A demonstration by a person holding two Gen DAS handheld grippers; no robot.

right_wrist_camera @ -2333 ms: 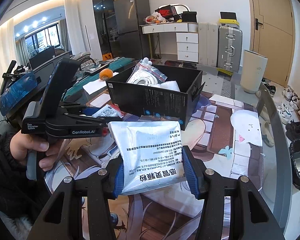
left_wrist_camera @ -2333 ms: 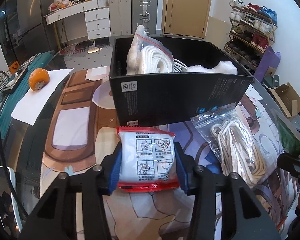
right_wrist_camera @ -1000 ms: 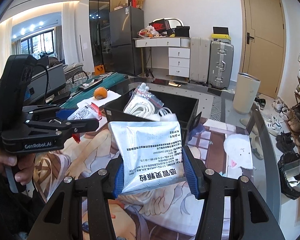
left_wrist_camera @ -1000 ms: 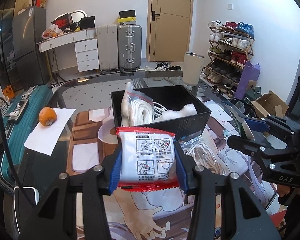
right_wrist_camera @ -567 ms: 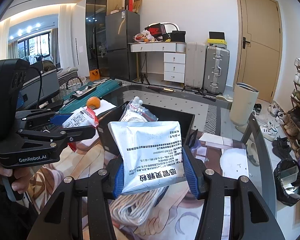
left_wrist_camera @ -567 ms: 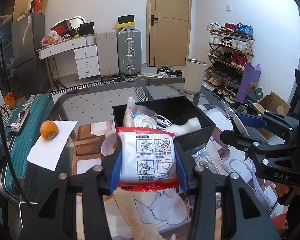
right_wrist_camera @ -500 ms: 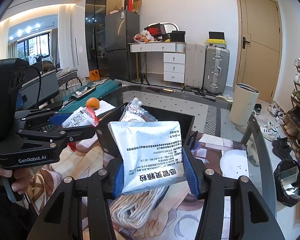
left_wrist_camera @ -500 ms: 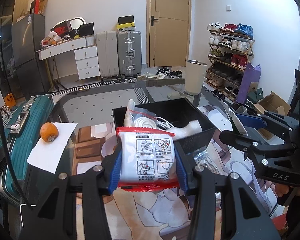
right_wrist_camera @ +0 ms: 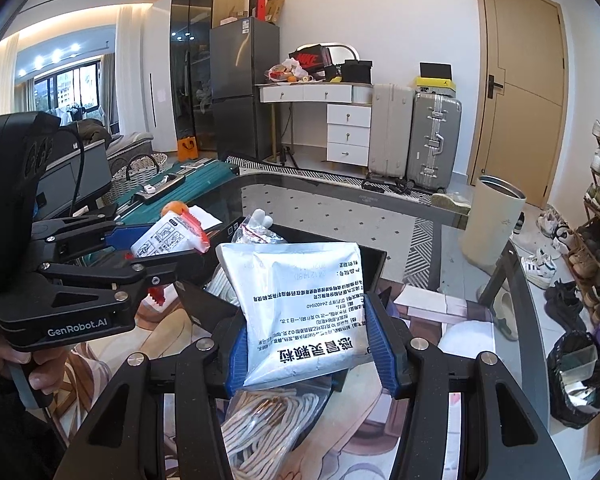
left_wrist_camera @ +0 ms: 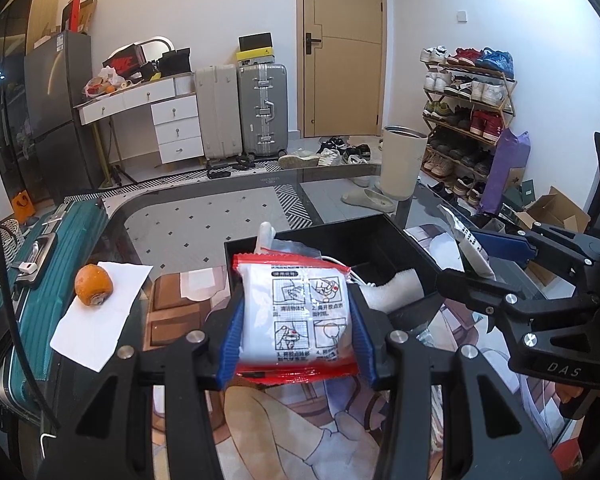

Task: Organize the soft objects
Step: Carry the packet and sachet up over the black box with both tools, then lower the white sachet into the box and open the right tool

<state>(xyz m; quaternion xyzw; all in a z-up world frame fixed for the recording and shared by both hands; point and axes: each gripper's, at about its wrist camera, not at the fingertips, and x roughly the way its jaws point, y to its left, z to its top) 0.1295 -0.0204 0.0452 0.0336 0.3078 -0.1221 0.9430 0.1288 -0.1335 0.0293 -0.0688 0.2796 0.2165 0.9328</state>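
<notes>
Since the earlier frames both grippers have risen and drawn back, so the open black rectangular box now lies lower and farther ahead of them. The left gripper pinches a white plastic packet with red sealed edges, its blue pads partly spread. The right gripper clamps a silvery-white foil pouch printed with black text above a clear bag of coiled cream rope on the mat.

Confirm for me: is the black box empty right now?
No, the black box already holds a bagged white cord and a white fluffy item, seen in the left wrist view.
</notes>
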